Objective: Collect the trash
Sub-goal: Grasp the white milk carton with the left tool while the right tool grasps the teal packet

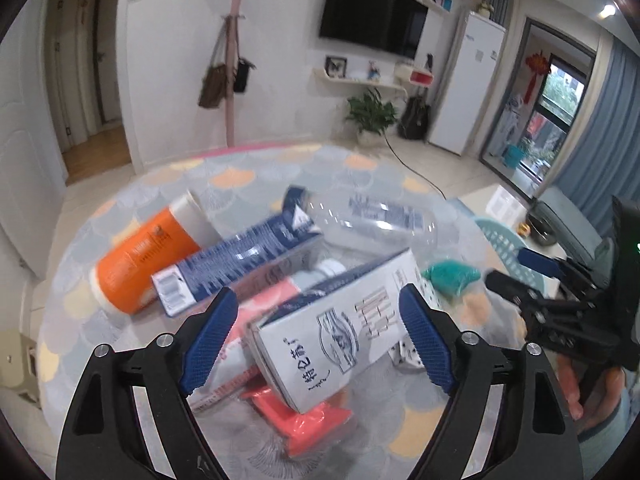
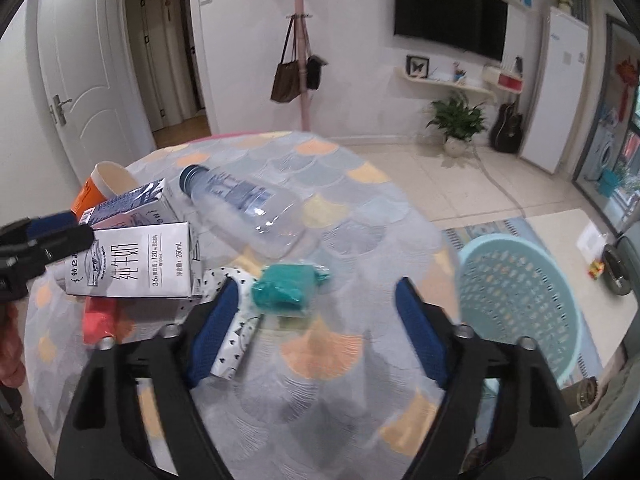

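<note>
Trash lies on a round table with a scale-pattern cloth. A white milk carton lies between the fingers of my open left gripper; the pads do not visibly press it. Behind it are a dark blue carton, an orange cup and a clear plastic bottle, all on their sides. A coral packet shows under the white carton. My right gripper stands open, with a crumpled teal wrapper just ahead between its fingertips and a spotted white paper by its left finger.
A pale blue perforated basket stands below the table's right edge. A hand holds the right gripper at the right of the left wrist view. Beyond the table are a coat stand, a potted plant and tiled floor.
</note>
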